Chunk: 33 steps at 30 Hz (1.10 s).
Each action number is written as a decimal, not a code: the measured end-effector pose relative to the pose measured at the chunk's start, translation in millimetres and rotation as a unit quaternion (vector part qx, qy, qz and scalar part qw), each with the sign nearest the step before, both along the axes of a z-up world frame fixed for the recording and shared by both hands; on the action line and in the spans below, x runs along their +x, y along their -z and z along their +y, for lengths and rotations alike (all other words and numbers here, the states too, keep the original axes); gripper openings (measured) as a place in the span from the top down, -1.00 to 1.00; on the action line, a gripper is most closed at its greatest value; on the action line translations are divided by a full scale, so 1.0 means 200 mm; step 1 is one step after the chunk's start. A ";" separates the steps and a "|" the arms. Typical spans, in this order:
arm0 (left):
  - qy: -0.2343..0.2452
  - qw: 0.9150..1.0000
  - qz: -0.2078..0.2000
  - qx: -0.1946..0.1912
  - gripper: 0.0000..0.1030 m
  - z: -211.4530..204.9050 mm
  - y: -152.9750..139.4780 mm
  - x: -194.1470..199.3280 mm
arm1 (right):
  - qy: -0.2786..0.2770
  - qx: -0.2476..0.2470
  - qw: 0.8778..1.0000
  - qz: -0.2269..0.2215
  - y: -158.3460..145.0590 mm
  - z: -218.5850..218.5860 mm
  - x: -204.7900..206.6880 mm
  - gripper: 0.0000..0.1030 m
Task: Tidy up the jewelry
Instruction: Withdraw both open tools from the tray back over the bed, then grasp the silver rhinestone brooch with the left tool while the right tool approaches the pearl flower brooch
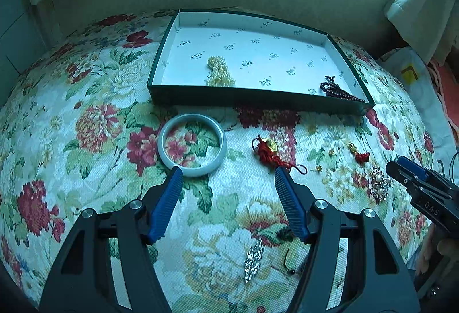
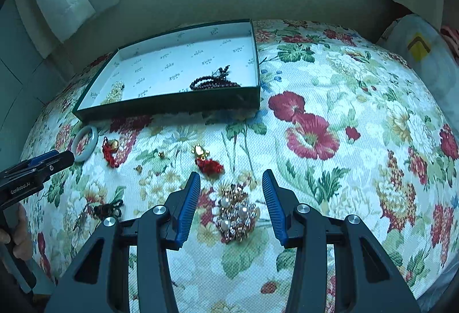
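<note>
A shallow dark-green box (image 1: pixel 160 63) with a white printed lining is set on the floral bedspread (image 2: pixel 358 101), and two pieces are already inside: a cream pearl necklace (image 1: pixel 219 72) near the front wall and a dark bead strand (image 2: pixel 213 81) bunched toward the right front corner. The rest is scattered on the fabric in front of the box. The left gripper (image 1: pixel 228 172) is held low with its blue fingers spread wide, nothing between them; a pale jade bangle (image 1: pixel 192 144) sits just past the left fingertip and a red knotted charm with a gold piece (image 1: pixel 269 152) just past the right one. The right gripper (image 2: pixel 231 176) is also wide open, and a pearl-and-rhinestone brooch (image 2: pixel 236 215) can be seen lying between its fingers, untouched. A second red tassel charm (image 2: pixel 208 161) lies just ahead of it.
</note>
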State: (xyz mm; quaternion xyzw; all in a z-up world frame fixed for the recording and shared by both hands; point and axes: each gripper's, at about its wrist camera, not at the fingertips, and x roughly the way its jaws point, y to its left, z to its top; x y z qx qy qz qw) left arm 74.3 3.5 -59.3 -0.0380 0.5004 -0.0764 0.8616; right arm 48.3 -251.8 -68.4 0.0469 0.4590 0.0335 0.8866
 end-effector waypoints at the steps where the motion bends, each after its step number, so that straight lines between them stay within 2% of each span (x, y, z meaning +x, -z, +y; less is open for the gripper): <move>1: 0.001 1.000 0.002 0.001 -0.28 0.00 0.00 -0.02 | 0.000 0.001 1.000 0.003 0.01 0.00 -0.02 0.12; 13: 0.016 0.999 0.026 0.012 -0.26 -0.03 0.08 -0.25 | -0.002 0.017 1.000 0.022 0.07 0.01 -0.21 0.12; 17: 0.027 0.999 0.036 0.018 -0.07 -0.06 0.12 -0.30 | -0.002 0.022 0.999 0.027 0.08 0.02 -0.24 0.12; 26: 0.045 0.998 0.035 0.034 0.14 -0.10 0.16 -0.33 | -0.008 0.026 0.999 0.027 0.08 0.06 -0.27 0.12; 31: 0.054 0.997 0.032 0.037 0.37 -0.11 0.16 -0.33 | -0.010 0.026 0.999 0.028 0.09 0.07 -0.28 0.12; 33: 0.059 0.997 0.030 0.042 0.53 -0.12 0.16 -0.33 | -0.010 0.026 0.999 0.028 0.09 0.07 -0.28 0.12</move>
